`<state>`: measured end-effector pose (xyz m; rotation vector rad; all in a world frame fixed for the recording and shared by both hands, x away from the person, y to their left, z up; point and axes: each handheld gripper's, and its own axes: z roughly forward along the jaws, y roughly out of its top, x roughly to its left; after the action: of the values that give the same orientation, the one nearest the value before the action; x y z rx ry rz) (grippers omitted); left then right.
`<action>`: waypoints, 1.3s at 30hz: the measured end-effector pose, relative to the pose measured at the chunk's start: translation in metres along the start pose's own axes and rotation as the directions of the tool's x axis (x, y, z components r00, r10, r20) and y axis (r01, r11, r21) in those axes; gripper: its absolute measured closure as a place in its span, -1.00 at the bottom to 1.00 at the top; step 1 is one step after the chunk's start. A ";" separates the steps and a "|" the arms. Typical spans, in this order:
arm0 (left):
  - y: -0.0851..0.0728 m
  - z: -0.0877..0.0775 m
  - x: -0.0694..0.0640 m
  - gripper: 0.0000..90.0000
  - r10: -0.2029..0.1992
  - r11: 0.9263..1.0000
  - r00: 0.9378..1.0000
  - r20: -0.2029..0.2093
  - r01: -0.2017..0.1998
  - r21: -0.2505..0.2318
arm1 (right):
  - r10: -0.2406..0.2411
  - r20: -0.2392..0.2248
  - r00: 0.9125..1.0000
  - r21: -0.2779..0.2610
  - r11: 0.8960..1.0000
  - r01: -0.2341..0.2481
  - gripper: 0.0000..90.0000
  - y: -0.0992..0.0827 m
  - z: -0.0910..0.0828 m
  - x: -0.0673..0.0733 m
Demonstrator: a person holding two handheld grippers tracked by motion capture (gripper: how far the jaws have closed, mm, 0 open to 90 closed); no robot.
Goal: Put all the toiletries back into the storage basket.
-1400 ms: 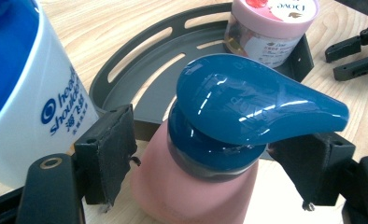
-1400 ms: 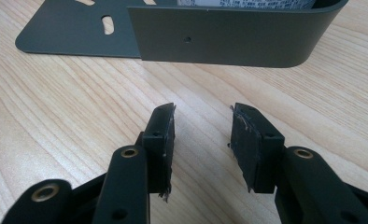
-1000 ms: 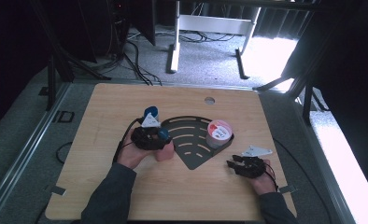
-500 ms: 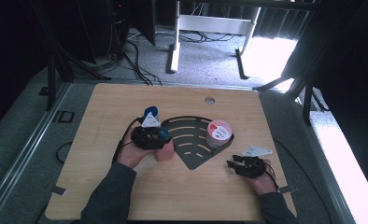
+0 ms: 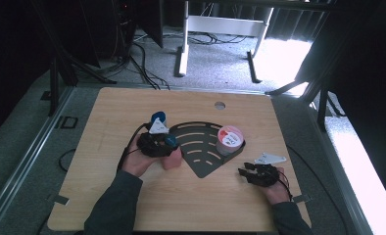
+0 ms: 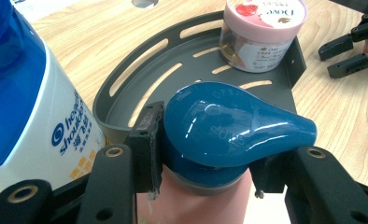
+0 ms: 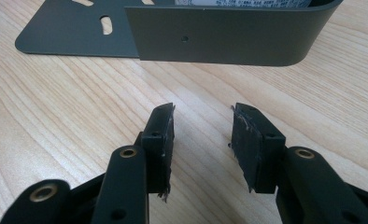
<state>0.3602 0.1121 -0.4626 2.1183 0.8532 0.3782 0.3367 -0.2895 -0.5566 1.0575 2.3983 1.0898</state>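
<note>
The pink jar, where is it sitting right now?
In the high view the pink jar stands in the right corner of the dark tray, right of centre on the table, ahead of the right gripper.

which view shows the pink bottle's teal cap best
The left gripper view: the teal cap fills the frame close up between the left gripper pads. The high view shows only a speck of it.

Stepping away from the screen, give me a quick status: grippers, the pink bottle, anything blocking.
Left gripper just closed onto pink bottle's blue cap. Right gripper open, empty. Shampoo bottle close beside; jar sits in grey tray.
</note>
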 end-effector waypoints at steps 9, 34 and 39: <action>0.000 -0.002 -0.003 0.17 0.003 1.000 1.000 0.000 -0.003 0.012 | -0.001 0.001 1.000 0.000 1.000 0.001 0.30 0.000 0.000 0.000; 0.005 -0.007 -0.016 0.17 0.012 1.000 0.997 0.072 -0.012 -0.004 | 0.002 0.000 1.000 0.001 1.000 -0.002 0.30 0.000 0.000 -0.001; 0.008 -0.006 -0.019 0.17 0.021 1.000 0.997 0.077 -0.021 0.002 | 0.003 -0.001 1.000 0.001 1.000 -0.003 0.30 0.000 0.000 -0.001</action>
<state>0.3471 0.0991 -0.4527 2.1313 0.7883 0.3043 0.3368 -0.2904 -0.5565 1.0609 2.3988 1.0901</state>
